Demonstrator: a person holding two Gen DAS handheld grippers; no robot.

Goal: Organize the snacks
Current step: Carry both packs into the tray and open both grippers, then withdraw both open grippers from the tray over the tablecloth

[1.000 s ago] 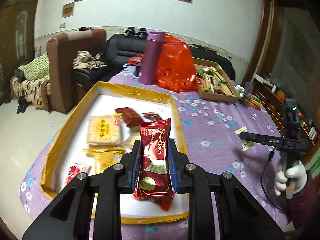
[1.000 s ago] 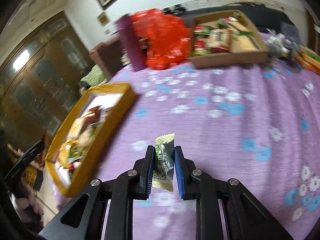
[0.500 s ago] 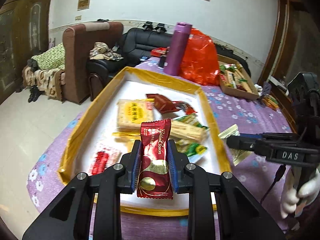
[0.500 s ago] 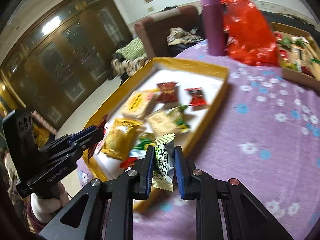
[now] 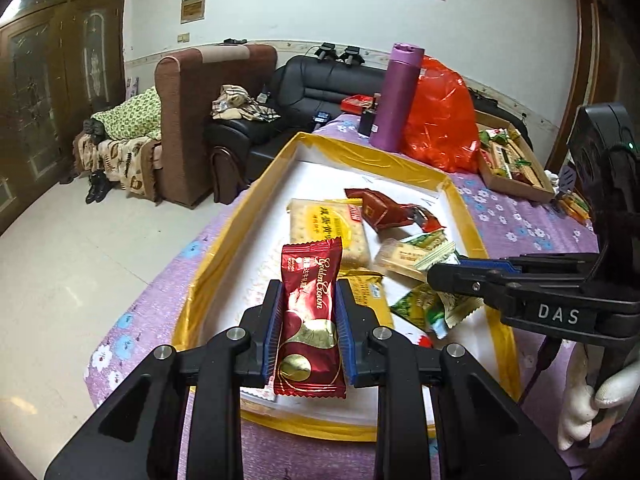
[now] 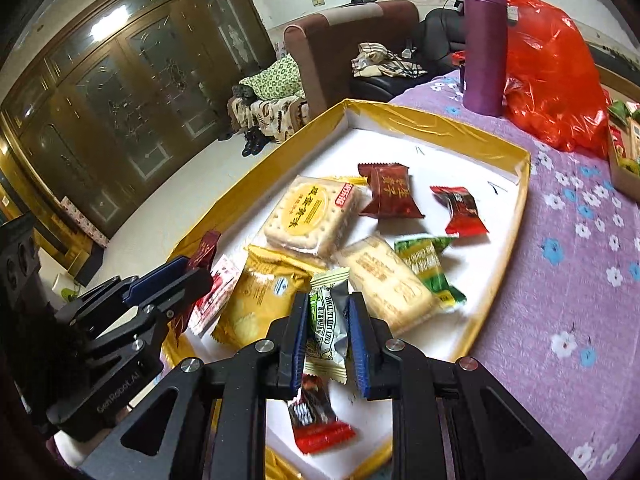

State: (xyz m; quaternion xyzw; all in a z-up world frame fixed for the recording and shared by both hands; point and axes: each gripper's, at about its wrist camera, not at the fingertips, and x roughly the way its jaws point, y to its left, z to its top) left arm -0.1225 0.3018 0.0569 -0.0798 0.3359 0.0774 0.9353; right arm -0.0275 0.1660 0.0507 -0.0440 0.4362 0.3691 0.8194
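Over the gold-rimmed tray (image 5: 224, 252), both my grippers carry a wrapped snack.

Low in the left wrist frame, my left gripper (image 5: 308, 312) is clamped on a red Golden Crown packet (image 5: 310, 316), held upright above the tray's near rim. At the right edge my right gripper (image 5: 452, 276) reaches in over the tray, a green-and-white wrapper (image 5: 456, 308) hanging at its tip. A purple flask (image 5: 396, 96) and a red plastic bag (image 5: 440, 116) stand beyond the tray at upper centre. Low in the right wrist frame, my right gripper (image 6: 328, 320) pinches that Cozy Little Time sweet (image 6: 326, 320) above the tray (image 6: 516, 216), over a yellow packet (image 6: 256, 300) and a cracker pack (image 6: 384, 284). My left gripper (image 6: 188, 276) shows at lower left, the red packet (image 6: 204, 250) poking out past its tip.
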